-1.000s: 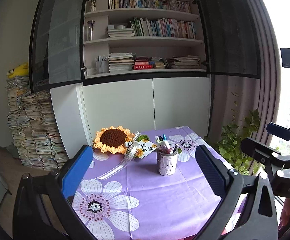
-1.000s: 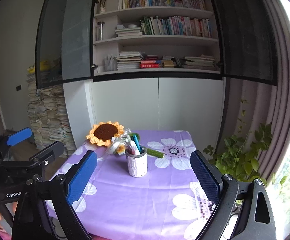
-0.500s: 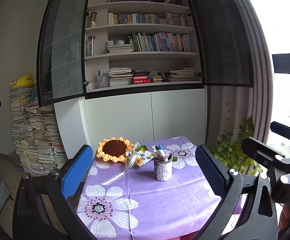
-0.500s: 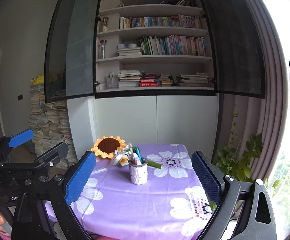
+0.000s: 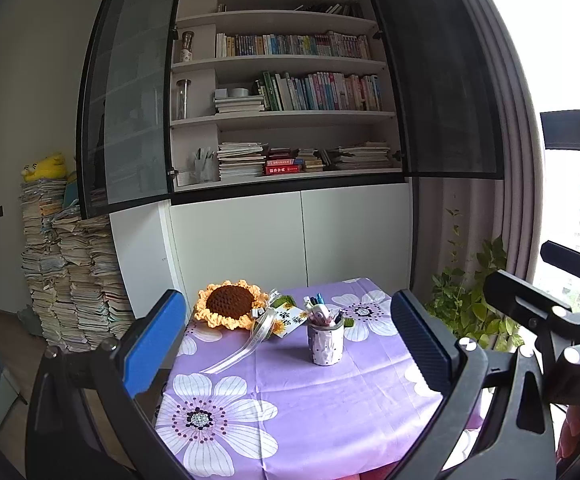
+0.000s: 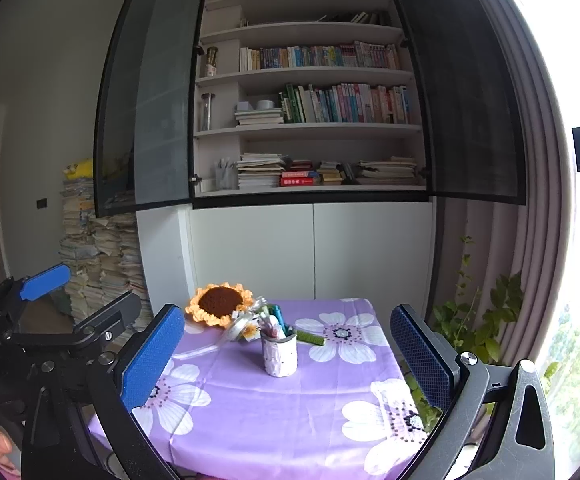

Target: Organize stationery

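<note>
At far left we see tall stacks of worn papers and booklets piled against the wall, left of the table. Next comes our left gripper, its blue-padded jaws spread wide with nothing between them, held back from the near edge of the small table draped in a purple cloth printed with white flowers.

On the table, the crocheted sunflower with yellow petals and a brown centre lies at the far left corner, its face tilted towards us, a clear ribbon trailing from it towards the near left. A small printed card sits just right of the sunflower.

The white cylindrical pen cup speckled with dark dots stands upright just right of the card, near the table's middle, its long axis vertical. The pens and markers inside it stand on end, tips and caps pointing up and fanning out slightly; we cannot tell each one apart.

In the right wrist view a green stick-like item lies flat behind and right of the cup, its long axis running left to right.

Our right gripper has just been opening; its blue jaws stand released and wide with nothing gripped between them, off the table's near edge. A leafy green plant stands right of the table by the curtain.
</note>
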Demonstrator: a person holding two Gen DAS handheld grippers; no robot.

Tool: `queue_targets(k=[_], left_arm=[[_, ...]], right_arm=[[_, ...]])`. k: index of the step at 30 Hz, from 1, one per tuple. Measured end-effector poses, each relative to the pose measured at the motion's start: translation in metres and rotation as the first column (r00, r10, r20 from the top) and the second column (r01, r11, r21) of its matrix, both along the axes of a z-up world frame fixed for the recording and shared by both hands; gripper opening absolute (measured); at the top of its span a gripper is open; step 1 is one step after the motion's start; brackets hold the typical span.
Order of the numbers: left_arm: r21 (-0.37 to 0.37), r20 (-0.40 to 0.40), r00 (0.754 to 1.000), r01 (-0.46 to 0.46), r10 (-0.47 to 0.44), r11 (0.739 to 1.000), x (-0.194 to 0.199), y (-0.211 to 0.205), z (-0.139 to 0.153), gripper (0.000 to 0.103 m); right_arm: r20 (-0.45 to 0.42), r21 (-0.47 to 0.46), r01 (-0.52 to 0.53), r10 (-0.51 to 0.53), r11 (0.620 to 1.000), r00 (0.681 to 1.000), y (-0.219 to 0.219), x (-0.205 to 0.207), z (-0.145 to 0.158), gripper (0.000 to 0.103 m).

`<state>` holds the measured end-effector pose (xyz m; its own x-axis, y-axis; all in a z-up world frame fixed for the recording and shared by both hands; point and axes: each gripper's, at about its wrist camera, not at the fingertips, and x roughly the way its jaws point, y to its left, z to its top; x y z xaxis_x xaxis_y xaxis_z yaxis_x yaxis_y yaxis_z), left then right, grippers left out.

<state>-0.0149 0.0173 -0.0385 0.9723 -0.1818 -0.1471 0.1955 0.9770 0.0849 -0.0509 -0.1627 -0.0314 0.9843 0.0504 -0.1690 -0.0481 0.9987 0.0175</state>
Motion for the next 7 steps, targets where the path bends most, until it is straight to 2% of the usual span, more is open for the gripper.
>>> queue_targets(k=[7], left_arm=[[-0.002,-0.014,1.0,0.006,-0.006,1.0,0.0021,0.0012,-0.0008,0.102]], right_arm=[[-0.002,0.003,0.001,-0.001,1.0,1.0,-0.0002,-0.0011,-0.0006,0.103]])
